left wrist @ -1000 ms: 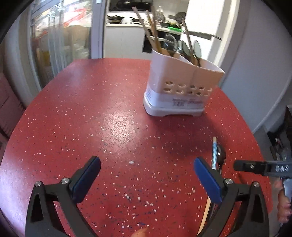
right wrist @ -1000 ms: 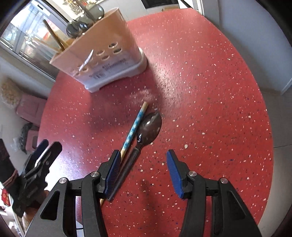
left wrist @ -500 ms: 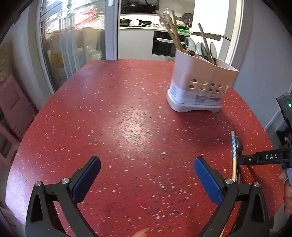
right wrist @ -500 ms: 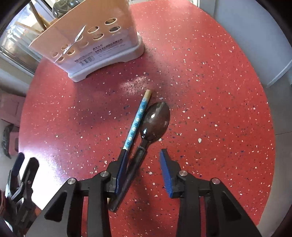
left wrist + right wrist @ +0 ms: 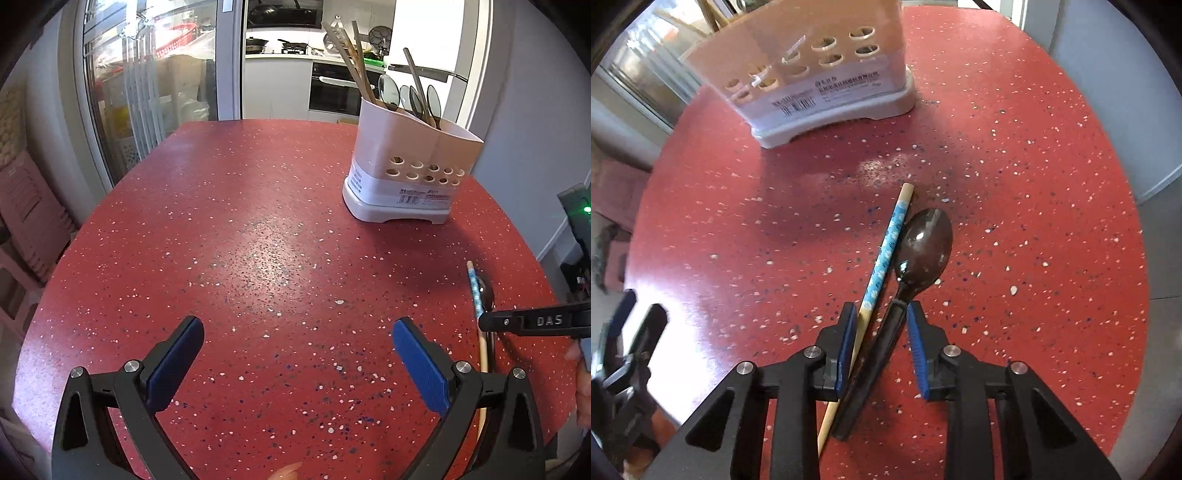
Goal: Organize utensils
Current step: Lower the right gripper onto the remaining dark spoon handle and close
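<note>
Red speckled round table (image 5: 1015, 155) seen from both wrist views. Right gripper (image 5: 880, 334) pointed steeply down; jaws just closing, now narrow, straddling wooden chopstick with blue floral band (image 5: 886, 254) and dark glossy spoon (image 5: 925, 243) lying side by side. Left pad touching chopstick; right pad just beside spoon handle, firm grip not confirmed. Left gripper (image 5: 297, 352) held wide open, nothing between pads. Beige perforated utensil holder (image 5: 406, 173) stood upright further back, filled with spoons and chopsticks.
</note>
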Action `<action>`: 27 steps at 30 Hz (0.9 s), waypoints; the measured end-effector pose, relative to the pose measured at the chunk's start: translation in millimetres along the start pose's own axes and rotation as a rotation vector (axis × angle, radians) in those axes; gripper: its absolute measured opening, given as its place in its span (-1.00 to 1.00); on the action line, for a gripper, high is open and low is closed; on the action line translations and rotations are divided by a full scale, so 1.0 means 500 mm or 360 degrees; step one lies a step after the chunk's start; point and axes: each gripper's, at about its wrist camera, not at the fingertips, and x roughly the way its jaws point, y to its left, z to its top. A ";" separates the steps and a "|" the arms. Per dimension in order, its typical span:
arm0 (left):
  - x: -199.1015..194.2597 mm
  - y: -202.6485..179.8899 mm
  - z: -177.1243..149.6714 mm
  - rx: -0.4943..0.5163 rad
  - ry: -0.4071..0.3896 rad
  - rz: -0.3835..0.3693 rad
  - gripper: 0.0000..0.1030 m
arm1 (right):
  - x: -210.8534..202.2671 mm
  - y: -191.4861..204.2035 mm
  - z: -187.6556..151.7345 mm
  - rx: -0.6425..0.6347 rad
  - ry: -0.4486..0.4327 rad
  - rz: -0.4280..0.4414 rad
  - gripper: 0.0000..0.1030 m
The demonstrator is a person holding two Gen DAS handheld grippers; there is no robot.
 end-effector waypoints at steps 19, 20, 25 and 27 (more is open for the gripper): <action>-0.003 -0.050 -0.002 0.0096 0.0019 -0.0031 1.00 | 0.039 0.080 0.029 -0.0186 0.0043 -0.0256 -0.65; -0.004 -0.053 -0.002 0.0104 0.0021 -0.0029 1.00 | 0.040 0.083 0.029 -0.0225 0.0048 -0.0270 -0.68; 0.000 -0.081 -0.001 0.0166 0.0056 -0.0052 1.00 | 0.040 0.066 0.022 -0.0317 0.0074 -0.0229 -0.74; 0.008 -0.102 0.003 0.0191 0.0098 -0.0106 1.00 | 0.027 0.043 0.015 -0.0341 0.0061 -0.0192 -0.76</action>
